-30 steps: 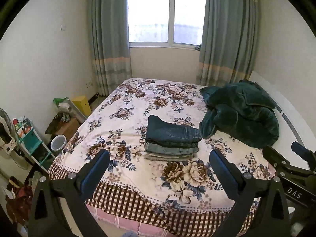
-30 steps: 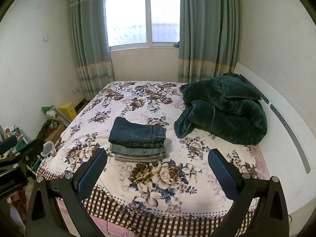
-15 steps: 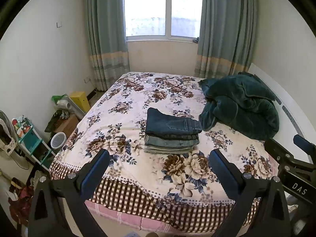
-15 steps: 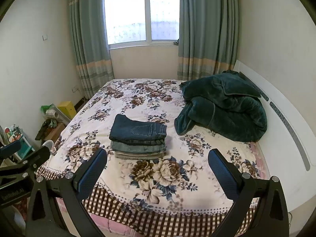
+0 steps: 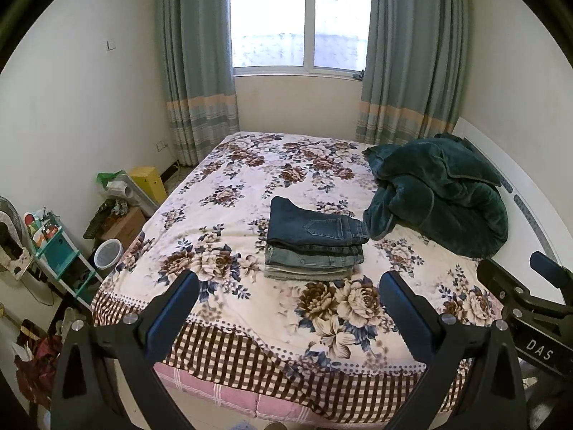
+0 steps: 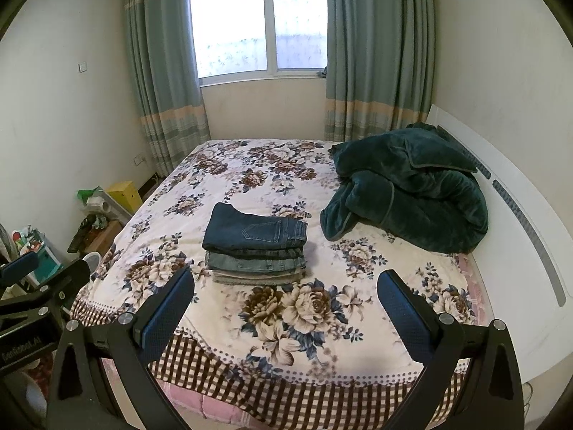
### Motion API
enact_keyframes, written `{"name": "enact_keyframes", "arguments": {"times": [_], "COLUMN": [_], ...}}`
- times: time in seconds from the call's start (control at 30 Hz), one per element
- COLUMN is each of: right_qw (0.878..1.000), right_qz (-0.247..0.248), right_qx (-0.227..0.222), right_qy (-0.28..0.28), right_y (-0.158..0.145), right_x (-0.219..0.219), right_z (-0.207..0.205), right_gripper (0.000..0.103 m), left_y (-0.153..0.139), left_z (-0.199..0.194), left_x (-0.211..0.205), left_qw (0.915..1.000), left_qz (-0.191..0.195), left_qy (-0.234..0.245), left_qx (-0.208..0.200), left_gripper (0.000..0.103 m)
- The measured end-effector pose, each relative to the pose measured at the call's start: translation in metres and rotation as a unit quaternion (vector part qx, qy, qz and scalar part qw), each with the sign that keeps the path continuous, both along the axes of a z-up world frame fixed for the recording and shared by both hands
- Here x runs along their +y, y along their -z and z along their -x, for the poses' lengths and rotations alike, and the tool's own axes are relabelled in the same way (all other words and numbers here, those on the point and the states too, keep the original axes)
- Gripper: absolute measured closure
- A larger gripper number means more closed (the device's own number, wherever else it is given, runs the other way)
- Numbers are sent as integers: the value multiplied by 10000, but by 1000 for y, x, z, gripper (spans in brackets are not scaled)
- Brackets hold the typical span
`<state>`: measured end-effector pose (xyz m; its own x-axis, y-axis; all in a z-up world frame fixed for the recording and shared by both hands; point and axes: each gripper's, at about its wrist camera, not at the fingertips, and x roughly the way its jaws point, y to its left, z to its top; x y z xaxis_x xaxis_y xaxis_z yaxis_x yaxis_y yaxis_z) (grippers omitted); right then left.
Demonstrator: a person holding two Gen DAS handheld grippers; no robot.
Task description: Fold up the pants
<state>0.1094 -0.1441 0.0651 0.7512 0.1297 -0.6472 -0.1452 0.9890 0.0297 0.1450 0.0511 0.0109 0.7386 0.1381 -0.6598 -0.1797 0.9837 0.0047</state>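
Denim pants (image 5: 315, 240) stacked folded on bed (image 5: 229, 193) | left gripper (image 5: 288, 308) – fingers apart, empty | right gripper (image 6: 286, 308) – same

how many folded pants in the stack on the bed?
3 visible, one stack mid-bed: dark blue jeans on top, grey-blue pair beneath, pale pair at the bottom on the floral bedspread. More thin layers could be hidden between them.

Both hand-held grippers have drawn back from the bed (image 5: 250, 186), jaws wide.
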Motion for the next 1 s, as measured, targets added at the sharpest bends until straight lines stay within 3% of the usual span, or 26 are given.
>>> {"name": "enact_keyframes", "arguments": {"times": [1.0], "right_qw": [10000], "right_qz": [-30], "right_qx": [6], "right_qy": [-71], "right_y": [3], "right_x": [10], "right_z": [4], "right_gripper": [0], "left_y": [-4], "left_z": [16], "left_x": [7], "left_qw": [9997], "left_qz": [4], "left_qy": [-250], "left_qx": [-86], "left_gripper": [0]}}
